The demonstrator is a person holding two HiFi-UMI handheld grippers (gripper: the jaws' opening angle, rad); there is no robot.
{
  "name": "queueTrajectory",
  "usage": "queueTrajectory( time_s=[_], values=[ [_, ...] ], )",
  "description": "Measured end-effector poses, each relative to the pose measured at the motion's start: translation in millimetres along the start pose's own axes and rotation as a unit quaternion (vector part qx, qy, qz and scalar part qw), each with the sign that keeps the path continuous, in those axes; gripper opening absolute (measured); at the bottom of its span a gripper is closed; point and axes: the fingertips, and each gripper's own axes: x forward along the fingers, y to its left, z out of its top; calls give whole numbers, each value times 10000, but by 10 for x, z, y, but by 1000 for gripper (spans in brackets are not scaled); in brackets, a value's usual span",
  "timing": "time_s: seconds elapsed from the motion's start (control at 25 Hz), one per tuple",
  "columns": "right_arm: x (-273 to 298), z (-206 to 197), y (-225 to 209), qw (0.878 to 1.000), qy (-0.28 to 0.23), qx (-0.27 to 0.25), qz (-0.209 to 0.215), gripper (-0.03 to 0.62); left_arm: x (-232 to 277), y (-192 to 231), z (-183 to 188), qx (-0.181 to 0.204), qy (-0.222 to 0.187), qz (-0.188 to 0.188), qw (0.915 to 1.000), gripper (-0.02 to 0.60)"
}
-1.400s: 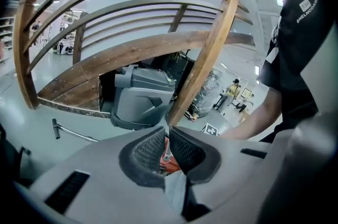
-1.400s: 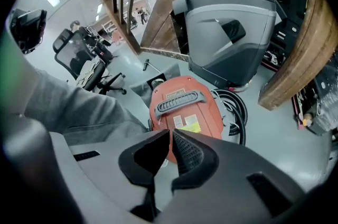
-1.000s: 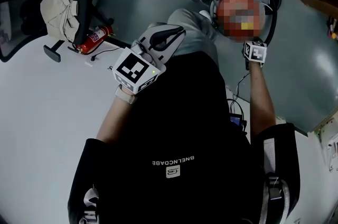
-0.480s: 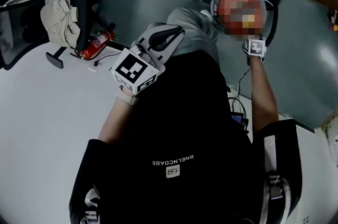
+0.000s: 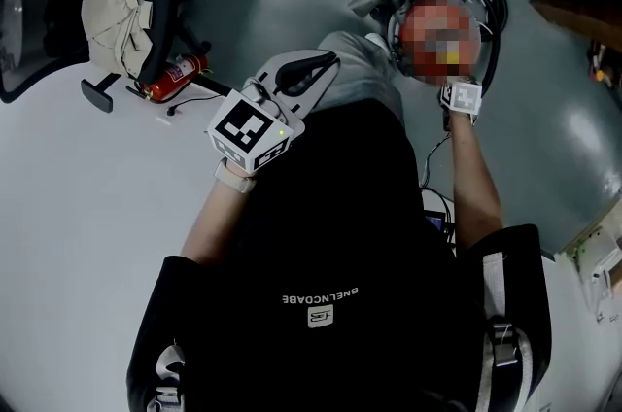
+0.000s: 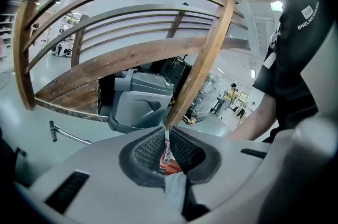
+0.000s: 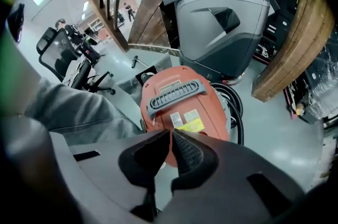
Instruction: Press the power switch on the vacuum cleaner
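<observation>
A grey floor (image 5: 544, 138) runs under curved wooden beams (image 7: 296, 43). The orange vacuum cleaner (image 7: 182, 106) stands on it in front of a large grey machine (image 7: 222, 17), with a grey handle (image 7: 177, 95) across its top. The right gripper (image 7: 171, 133) points at the vacuum cleaner's top from close by, jaws pressed together. The left gripper (image 6: 167, 132), held off to the vacuum cleaner's side, is likewise closed with nothing gripped.
</observation>
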Motion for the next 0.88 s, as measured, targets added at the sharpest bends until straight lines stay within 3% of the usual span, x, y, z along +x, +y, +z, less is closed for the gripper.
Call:
queueTrajectory(
  time_s=[0.28,0.48,0.72,0.88],
  values=[
    [-455,458,241,9974,-263,-631,240,35,-416,-37,321,-150,-338,254,9990,17],
    [-1024,1137,532,9905,-758,-1090,347,35,-715,-22,658,-185,-667,500,9963,17],
    [-1690,1941,1051,9743,-1326,-1708,632,35,-1091,3,1046,-269,-1086,873,9899,17],
    [-2219,2500,1557,9559,-1833,-2075,978,35,-1408,80,1238,-350,-1403,1227,9819,17]
  ],
)
